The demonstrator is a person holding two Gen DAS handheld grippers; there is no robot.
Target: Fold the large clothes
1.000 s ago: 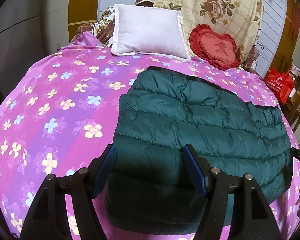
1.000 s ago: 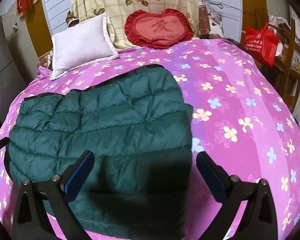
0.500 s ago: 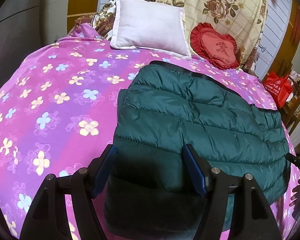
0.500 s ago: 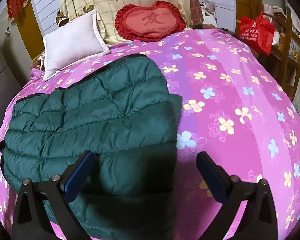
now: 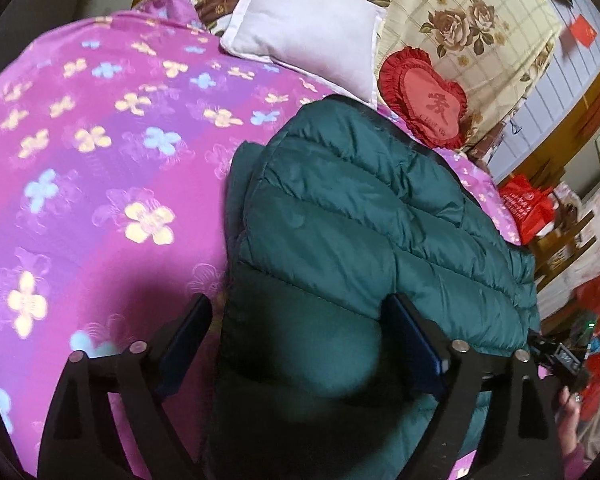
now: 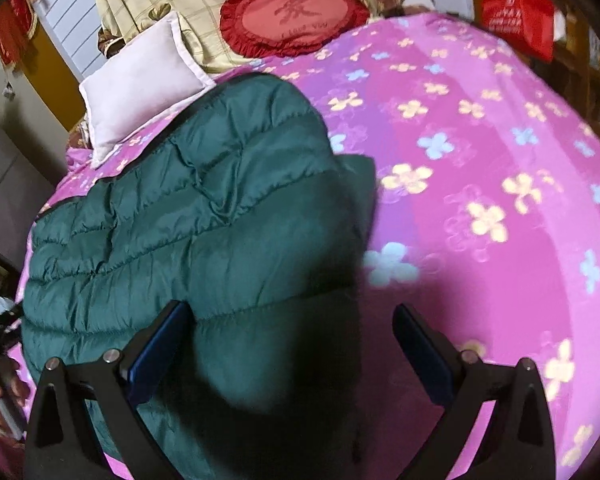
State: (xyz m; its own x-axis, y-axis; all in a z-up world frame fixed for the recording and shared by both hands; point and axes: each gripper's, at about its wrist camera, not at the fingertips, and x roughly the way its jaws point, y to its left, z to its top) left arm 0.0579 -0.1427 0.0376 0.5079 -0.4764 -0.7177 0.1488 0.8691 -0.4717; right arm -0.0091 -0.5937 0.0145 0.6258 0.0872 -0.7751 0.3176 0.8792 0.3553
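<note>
A dark green quilted puffer jacket (image 5: 364, 236) lies folded flat on a pink flowered bedspread (image 5: 100, 160); it also shows in the right wrist view (image 6: 188, 216). My left gripper (image 5: 300, 332) is open and hovers low over the jacket's near left edge, its fingers straddling that edge. My right gripper (image 6: 292, 340) is open, low over the jacket's near right edge, one finger over the jacket and one over the bedspread (image 6: 480, 184). Neither holds anything.
A white pillow (image 5: 308, 28) and a red heart cushion (image 5: 424, 100) lie at the head of the bed, against a floral blanket (image 5: 460, 20). A red bag (image 6: 516, 16) and wooden furniture stand beside the bed. Bare bedspread lies on either side of the jacket.
Both grippers have moved forward and down, closer to the jacket's near edge, and both views have tilted. The jacket has not moved. Both stay open.
</note>
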